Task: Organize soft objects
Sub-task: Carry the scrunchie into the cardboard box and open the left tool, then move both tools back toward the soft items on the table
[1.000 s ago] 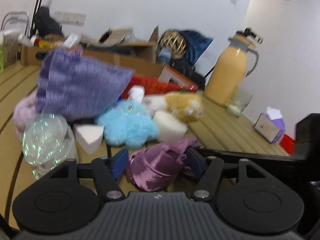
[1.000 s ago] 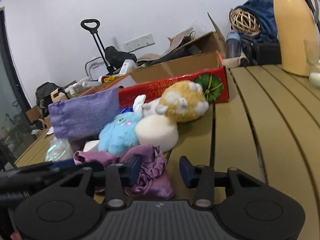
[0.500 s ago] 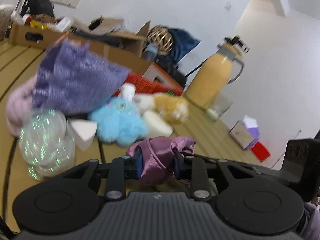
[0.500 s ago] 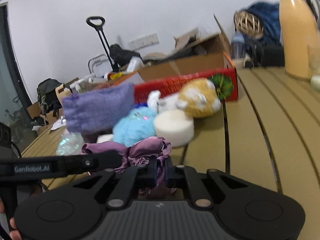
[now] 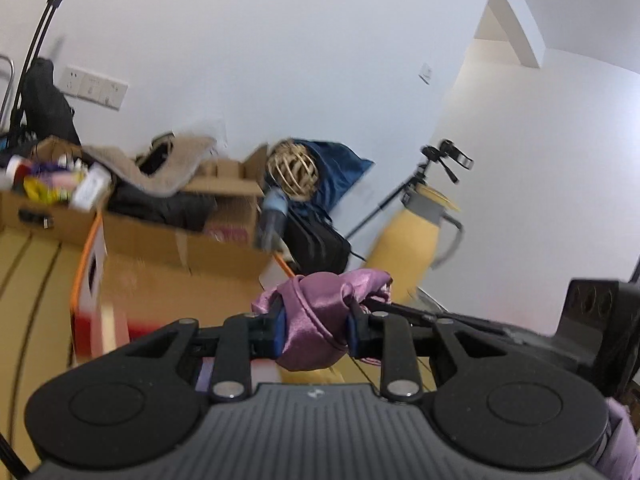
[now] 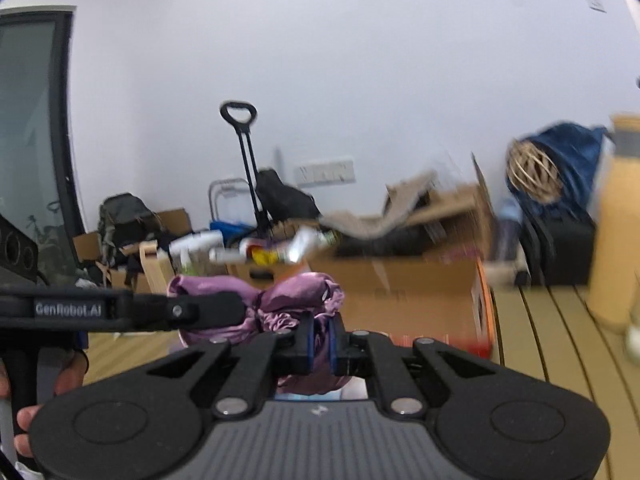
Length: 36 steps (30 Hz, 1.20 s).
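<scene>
A shiny purple satin cloth (image 5: 320,320) hangs in the air above the wooden table, held from both sides. My left gripper (image 5: 316,330) is shut on a thick bunch of it. In the right wrist view the same satin cloth (image 6: 296,300) is pinched thin between the blue pads of my right gripper (image 6: 320,340), which is shut on it. The left gripper's black arm (image 6: 120,308) reaches in from the left and crosses in front of the cloth. The plush toys and sponges are out of view below.
An open red and orange box (image 5: 92,276) stands on the slatted wooden table (image 6: 560,340). Behind it sit cardboard boxes (image 5: 168,236) full of clutter, a black bag (image 5: 316,240) and a yellow jug (image 5: 412,236). A person's hand (image 6: 24,404) holds the left gripper's handle.
Both grippers shut on the purple satin cloth and lifted it off the table. The views tilted upward, so the pile of soft toys dropped out of sight.
</scene>
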Tool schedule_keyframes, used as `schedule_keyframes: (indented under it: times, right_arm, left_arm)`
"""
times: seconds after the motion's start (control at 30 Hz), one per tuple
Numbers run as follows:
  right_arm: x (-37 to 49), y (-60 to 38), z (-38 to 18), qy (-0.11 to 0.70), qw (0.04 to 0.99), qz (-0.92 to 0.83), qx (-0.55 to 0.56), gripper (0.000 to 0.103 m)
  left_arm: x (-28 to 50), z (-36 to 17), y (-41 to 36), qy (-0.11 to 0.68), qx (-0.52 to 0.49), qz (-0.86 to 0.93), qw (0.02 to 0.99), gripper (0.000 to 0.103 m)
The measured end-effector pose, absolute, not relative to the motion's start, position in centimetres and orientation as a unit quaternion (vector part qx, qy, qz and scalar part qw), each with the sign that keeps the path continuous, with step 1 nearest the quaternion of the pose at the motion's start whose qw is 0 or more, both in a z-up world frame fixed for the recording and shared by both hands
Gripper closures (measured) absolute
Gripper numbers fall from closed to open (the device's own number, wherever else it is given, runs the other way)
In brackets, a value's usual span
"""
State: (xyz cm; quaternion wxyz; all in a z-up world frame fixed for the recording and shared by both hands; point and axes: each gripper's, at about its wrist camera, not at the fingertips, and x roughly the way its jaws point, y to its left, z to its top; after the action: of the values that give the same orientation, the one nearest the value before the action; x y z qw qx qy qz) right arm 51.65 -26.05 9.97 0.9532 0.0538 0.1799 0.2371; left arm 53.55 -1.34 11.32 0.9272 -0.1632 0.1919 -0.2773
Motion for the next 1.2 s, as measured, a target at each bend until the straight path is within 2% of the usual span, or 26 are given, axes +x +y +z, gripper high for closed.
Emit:
schedule_keyframes:
  times: [0.1,0.23,0.4,0.47,0.53,0.57,0.7,0.77,0.83,0.9,0.97,1.03,1.1,1.17,1.2]
  right_arm:
    - [58.3,-25.3,12.5,0.202,0.942,0.261,0.063,0.097]
    - [68.3,-22.7,13.4,0.25,0.927,0.275,0.055,0.096]
    - [82.9,-18.7,8.1,0.354,0.892,0.269,0.078,0.096]
    - [86.9,-17.0,4.9,0.388,0.879,0.264,0.084,0.096]
    - [89.5,-15.3,2.2,0.411,0.872,0.254,0.071,0.096]
    - [90.5,-14.8,1.0,0.418,0.869,0.256,0.074,0.092]
    - [91.9,-14.3,-1.4,0.455,0.851,0.244,0.093,0.083]
    - [91.5,-14.1,-0.8,0.449,0.856,0.245,0.081,0.082]
    - [90.8,-14.2,1.1,0.435,0.865,0.241,0.062,0.067]
    - [89.1,-15.2,3.9,0.408,0.877,0.245,0.062,0.048]
    - [86.2,-16.7,7.3,0.382,0.89,0.24,0.063,0.039]
    - [82.5,-18.5,10.5,0.355,0.901,0.239,0.07,0.031]
    - [77.5,-21.2,14.0,0.322,0.909,0.248,0.097,0.014]
    - [72.6,-23.4,16.7,0.303,0.911,0.255,0.118,0.009]
    - [70.2,-24.3,17.7,0.293,0.912,0.26,0.125,0.008]
  left_arm:
    - [59.7,12.6,-0.1,0.208,-0.166,-0.251,0.931,0.075]
    - [70.2,11.2,1.8,0.261,-0.175,-0.218,0.924,0.073]
    - [81.0,4.3,3.8,0.339,-0.158,-0.148,0.915,0.073]
    - [84.3,2.2,4.7,0.409,-0.182,-0.135,0.884,0.072]
    - [85.3,2.2,5.0,0.401,-0.172,-0.126,0.891,0.066]
    - [85.5,2.5,5.3,0.389,-0.167,-0.119,0.898,0.063]
    - [85.8,3.4,6.0,0.392,-0.187,-0.112,0.894,0.041]
    - [85.2,4.2,6.2,0.393,-0.2,-0.109,0.891,0.039]
    - [83.6,5.7,6.0,0.383,-0.199,-0.103,0.896,0.039]
    - [81.7,8.1,6.1,0.371,-0.2,-0.1,0.901,0.038]
    - [78.3,11.1,6.3,0.345,-0.198,-0.106,0.911,0.032]
    - [73.5,14.4,6.4,0.31,-0.197,-0.116,0.923,0.017]
    - [69.2,16.6,6.1,0.297,-0.182,-0.119,0.93,0.016]
    - [64.3,18.4,5.6,0.277,-0.159,-0.13,0.939,0.013]
    - [62.2,18.9,5.3,0.266,-0.152,-0.13,0.943,0.007]
